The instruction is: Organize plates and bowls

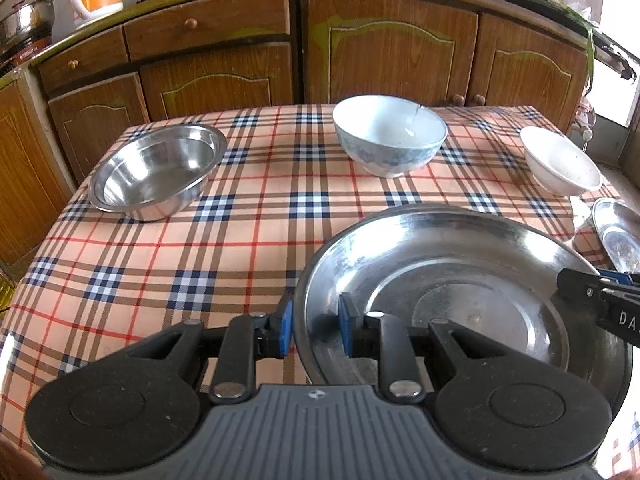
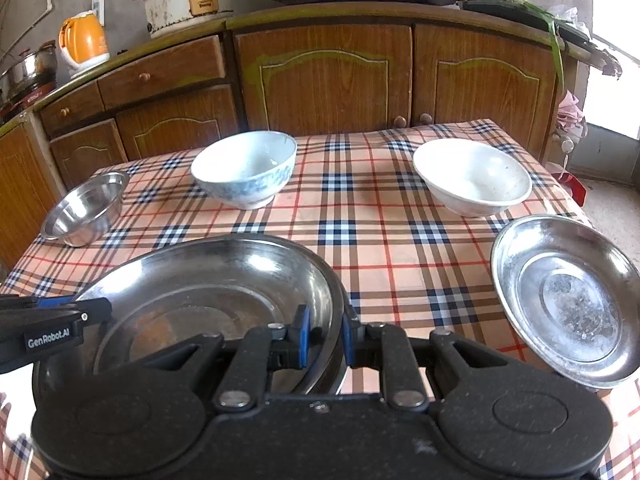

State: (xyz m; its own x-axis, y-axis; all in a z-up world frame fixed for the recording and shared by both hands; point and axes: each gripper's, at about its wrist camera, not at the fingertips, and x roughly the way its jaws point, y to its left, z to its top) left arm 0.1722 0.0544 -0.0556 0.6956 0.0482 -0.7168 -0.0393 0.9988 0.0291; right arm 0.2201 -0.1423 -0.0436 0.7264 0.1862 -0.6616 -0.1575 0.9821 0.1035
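Plates and bowls lie scattered, nothing stacked: large steel plate (image 1: 460, 292) is pinched at opposite rims by left gripper (image 1: 316, 330) and right gripper (image 2: 326, 334); small steel plate (image 2: 568, 300), steel bowl (image 1: 156, 172), patterned bowl (image 1: 390, 134) and white bowl (image 2: 472, 176) wait apart on the worktop (image 1: 260, 200).

A: Left gripper (image 1: 316, 330)? 
B: Black matte plastic, two round housings, ribbed grey centre plate, silver rivets on the link bars, blue pads on the fingers (image 1: 285, 330).
A: Right gripper (image 2: 325, 334)?
B: Same build, black speckled body, silver rivets, blue pads. Side of the left one reads "GenRobot.AI" in white.
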